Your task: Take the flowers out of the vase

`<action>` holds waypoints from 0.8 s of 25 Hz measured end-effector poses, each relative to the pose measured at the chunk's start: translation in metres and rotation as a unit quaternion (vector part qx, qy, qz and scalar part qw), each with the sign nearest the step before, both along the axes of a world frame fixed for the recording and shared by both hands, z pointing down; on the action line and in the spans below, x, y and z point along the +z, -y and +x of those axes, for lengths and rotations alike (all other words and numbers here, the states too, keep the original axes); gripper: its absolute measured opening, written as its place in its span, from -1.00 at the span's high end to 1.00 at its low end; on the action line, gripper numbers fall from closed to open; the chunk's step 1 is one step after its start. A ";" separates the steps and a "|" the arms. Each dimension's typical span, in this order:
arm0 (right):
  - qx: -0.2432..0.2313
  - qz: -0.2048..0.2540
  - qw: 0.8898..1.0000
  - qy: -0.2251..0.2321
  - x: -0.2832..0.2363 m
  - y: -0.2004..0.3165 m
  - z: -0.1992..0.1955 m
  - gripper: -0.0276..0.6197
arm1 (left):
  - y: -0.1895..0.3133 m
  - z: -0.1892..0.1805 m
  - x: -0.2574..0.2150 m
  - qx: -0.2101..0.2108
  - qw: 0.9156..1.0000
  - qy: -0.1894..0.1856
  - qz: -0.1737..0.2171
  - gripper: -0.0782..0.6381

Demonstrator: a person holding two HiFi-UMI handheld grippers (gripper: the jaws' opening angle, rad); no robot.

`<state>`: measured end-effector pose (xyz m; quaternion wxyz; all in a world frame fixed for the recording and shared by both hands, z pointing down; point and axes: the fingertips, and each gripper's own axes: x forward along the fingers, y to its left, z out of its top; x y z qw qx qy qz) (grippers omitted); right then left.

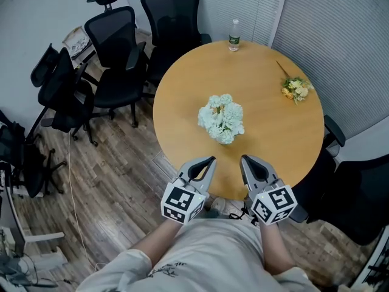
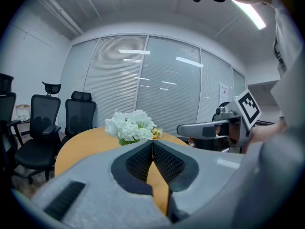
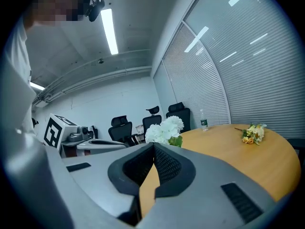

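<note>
**Both tongs closed and empty, white bunch waiting mid-table**

Head view: the white flowers (image 1: 222, 118) stand near the middle of the round table (image 1: 273, 140). Their heads hide the vase beneath, so its shape cannot be told. The left gripper (image 1: 213, 159) and right gripper (image 1: 243, 158) hover side by side over the near edge, apart from the bunch, each with its jaws pressed together on nothing. A small yellow posy (image 1: 296, 88) lies loose at the far right, and a bottle (image 1: 234, 35) stands by the far rim.

Left gripper view: the jaws meet tip to tip with nothing between them. The white bunch rises straight ahead beyond the tips, and the right gripper shows alongside.

Right gripper view: these jaws are likewise closed and empty. The white heads show ahead, with the posy flat on the wood off to the right.

The bunch is probably light, with soft heads that would crush or shed under the pads. The better hold is likely low on the gathered stems, under the blooms. The vase may lift or tip with them, so the other tong should steady it
</note>
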<state>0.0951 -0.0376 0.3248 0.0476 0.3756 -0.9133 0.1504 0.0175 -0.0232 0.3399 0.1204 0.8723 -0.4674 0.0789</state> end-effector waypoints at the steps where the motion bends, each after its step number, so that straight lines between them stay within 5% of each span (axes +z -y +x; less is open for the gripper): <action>1: 0.002 -0.001 1.000 0.000 0.001 0.001 -0.001 0.89 | 0.001 -0.001 0.001 0.001 1.000 0.000 -0.001 0.75; 20: 0.070 -0.024 0.996 -0.040 0.033 0.029 -0.018 0.89 | 0.037 -0.019 0.033 0.081 0.996 0.041 -0.024 0.75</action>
